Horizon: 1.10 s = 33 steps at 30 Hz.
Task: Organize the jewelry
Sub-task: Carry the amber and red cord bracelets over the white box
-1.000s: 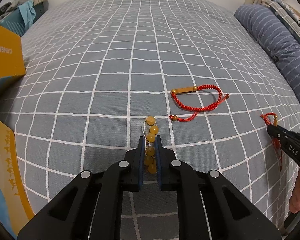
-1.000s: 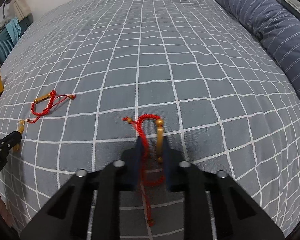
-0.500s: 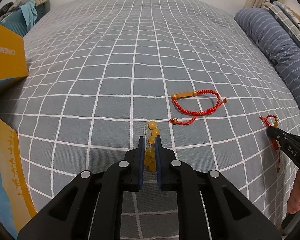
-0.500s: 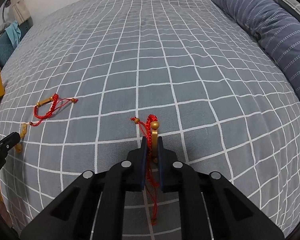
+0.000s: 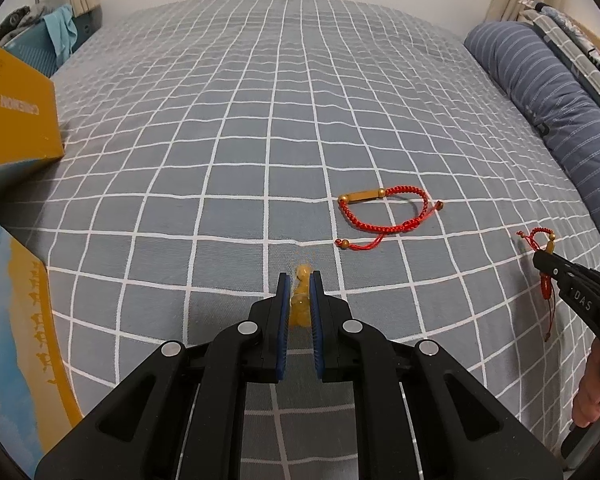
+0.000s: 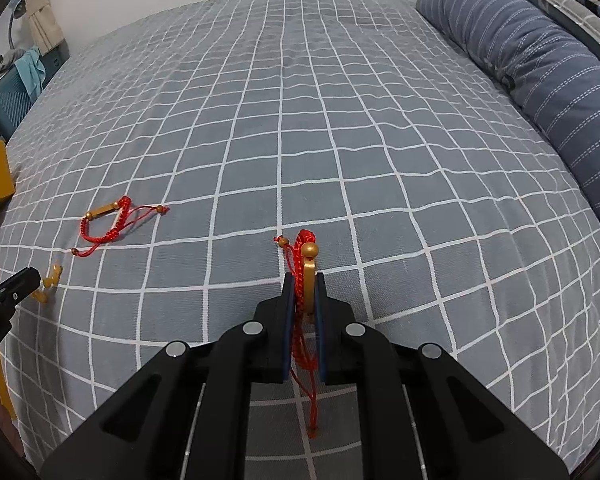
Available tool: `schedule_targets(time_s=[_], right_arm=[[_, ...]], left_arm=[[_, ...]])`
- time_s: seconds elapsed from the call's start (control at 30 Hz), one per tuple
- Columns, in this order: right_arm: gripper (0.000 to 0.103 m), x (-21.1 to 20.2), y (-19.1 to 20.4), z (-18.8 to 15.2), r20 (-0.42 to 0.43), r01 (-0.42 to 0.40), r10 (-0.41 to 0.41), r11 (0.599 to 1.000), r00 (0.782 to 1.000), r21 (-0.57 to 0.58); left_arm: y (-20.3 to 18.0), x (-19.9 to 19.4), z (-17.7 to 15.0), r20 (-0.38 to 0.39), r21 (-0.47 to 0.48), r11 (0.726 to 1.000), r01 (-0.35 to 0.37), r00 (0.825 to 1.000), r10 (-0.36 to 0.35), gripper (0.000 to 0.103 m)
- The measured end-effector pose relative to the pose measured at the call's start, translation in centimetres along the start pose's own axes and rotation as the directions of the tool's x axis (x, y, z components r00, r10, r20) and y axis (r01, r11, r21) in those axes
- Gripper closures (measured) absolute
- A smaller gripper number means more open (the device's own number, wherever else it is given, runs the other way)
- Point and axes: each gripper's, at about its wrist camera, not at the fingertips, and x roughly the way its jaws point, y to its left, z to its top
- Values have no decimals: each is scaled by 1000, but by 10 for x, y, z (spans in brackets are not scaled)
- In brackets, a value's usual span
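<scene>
The amber bead bracelet (image 5: 300,296) is gripped between the blue pads of the left tool (image 5: 299,292), with its top bead showing just past the fingertips and the rest pinched in the narrow gap. The right tool (image 6: 303,292) is clenched on a red cord bracelet (image 6: 306,264): the gold bar and braided red cord are pressed between its pads, a gold bead and a loop of cord stand out beyond the tips, and loose red tails hang down beneath the jaws. A second red cord bracelet (image 5: 384,216) lies flat on the bed (image 5: 260,120), ahead and to the right of the left tool, between the two tools and touched by neither.

The beads are rounded, glossy and translucent yellow-orange. The cord bracelets are knotted red braid with a smooth gold tube and small gold end beads. The bedcover is a matt grey weave crossed by thin white grid lines, slightly rumpled.

A striped blue-grey pillow (image 5: 548,96) is seen along the bed's right side, and a yellow box (image 5: 16,120) rests on the left edge. The broad middle and far part of the bed are taken up only by the grid cover. Part of a hand (image 5: 596,392) is visible on the right tool's handle.
</scene>
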Motion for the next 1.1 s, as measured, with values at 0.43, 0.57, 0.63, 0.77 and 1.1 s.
schedule_targets(time_s=[0.43,0.57,0.63,0.77,1.1], right_arm=[[95,-21,8,-2,25,4,-3,1000,1000,-10],[95,-29,12,-3,31,-2,2,1000,1000,-11],[95,-34,14,-3,35,-4,5,1000,999,-11],[95,-43,18,-4,43,-8,8,1000,999,-15],[95,-64,30,-6,70,-7,10,999,998,-37]], left_arm=[[1,-23,-2,22,4,1000,8,1000,-8,94],[0,-31,-4,28,7,1000,10,1000,-11,94],[0,-36,-4,33,10,1000,12,999,-12,94],[-1,-45,-6,41,13,1000,6,999,-6,94],[-1,-74,-11,78,19,1000,6,997,-8,94]])
